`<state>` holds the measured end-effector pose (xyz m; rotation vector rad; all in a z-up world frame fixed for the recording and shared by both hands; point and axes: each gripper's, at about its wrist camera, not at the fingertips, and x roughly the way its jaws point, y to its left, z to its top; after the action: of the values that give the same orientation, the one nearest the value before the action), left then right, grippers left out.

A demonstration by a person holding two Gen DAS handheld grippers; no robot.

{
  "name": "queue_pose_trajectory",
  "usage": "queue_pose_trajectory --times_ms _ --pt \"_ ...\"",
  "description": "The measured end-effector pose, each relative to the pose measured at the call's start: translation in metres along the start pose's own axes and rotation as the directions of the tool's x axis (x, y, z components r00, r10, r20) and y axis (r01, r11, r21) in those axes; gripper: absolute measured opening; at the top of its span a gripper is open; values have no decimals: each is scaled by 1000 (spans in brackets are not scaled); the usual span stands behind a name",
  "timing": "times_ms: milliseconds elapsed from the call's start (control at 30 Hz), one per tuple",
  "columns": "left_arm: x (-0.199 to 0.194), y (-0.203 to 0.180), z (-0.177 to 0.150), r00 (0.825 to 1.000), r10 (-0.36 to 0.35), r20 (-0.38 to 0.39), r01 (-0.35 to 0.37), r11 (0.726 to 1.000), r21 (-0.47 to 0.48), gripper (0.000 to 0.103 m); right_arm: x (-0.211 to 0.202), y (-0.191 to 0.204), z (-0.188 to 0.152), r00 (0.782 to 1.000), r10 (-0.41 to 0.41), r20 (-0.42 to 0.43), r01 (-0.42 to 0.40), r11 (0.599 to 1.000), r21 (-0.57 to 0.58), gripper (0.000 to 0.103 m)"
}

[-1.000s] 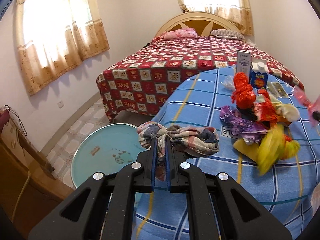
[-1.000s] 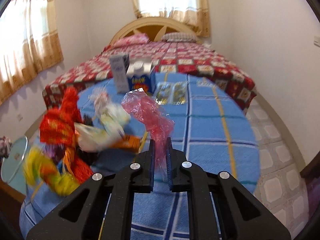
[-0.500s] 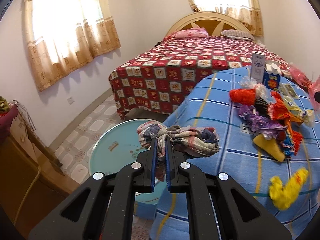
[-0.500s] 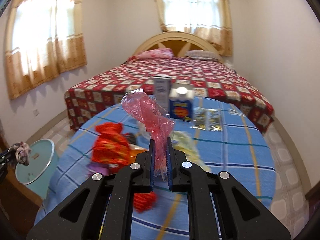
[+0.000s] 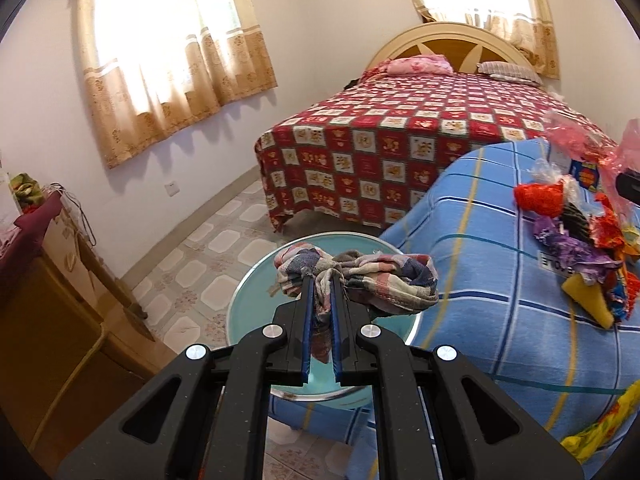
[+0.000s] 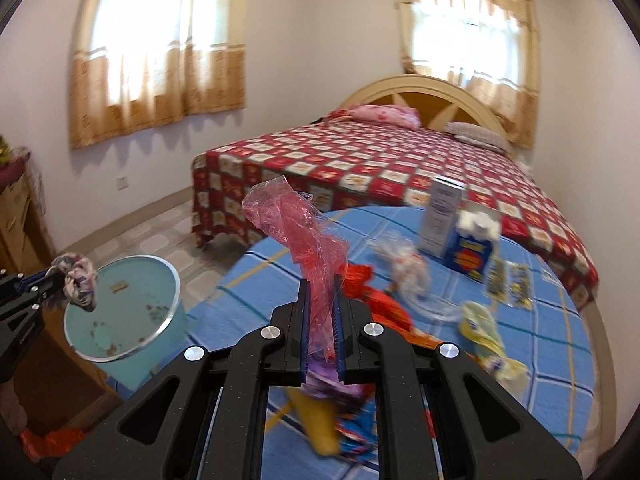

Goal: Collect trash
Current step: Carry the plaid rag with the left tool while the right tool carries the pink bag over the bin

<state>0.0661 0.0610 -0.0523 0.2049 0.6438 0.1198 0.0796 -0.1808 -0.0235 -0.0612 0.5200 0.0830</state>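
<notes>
Left black two-finger gripper (image 5: 320,280) pinched crumpled plaid cloth rag (image 5: 360,276) above round teal plastic bin (image 5: 248,312); right black two-finger gripper (image 6: 321,280) clamped crinkled pink plastic wrapper (image 6: 304,224) over blue checked tablecloth (image 6: 540,344).

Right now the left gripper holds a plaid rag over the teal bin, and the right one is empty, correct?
Not quite. The right gripper is not empty: it is shut on a pink plastic wrapper, as the right wrist view shows. The left gripper does hold the plaid rag over the teal bin.
</notes>
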Motion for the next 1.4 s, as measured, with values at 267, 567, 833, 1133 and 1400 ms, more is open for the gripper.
queue_pose_trajectory --times_ms 267,567,833,1133,1400 --pt "17 33 1 994 108 -26 -109 994 -28 7 34 52 16 993 94 -67 -101 989 -104 11" --pt "40 66 -4 979 182 -87 -188 980 -68 8 62 100 19 979 158 -126 -178 970 -165 11" --pt "60 81 -9 967 211 -142 -224 972 -78 8 80 129 16 969 182 -166 -215 953 -212 11" --pt "66 86 -11 965 209 -158 -225 970 -90 8 91 143 11 964 189 -187 -230 944 -235 11" --pt "66 85 -11 965 208 -162 -225 970 -90 8 94 146 7 962 192 -196 -238 940 -243 11"
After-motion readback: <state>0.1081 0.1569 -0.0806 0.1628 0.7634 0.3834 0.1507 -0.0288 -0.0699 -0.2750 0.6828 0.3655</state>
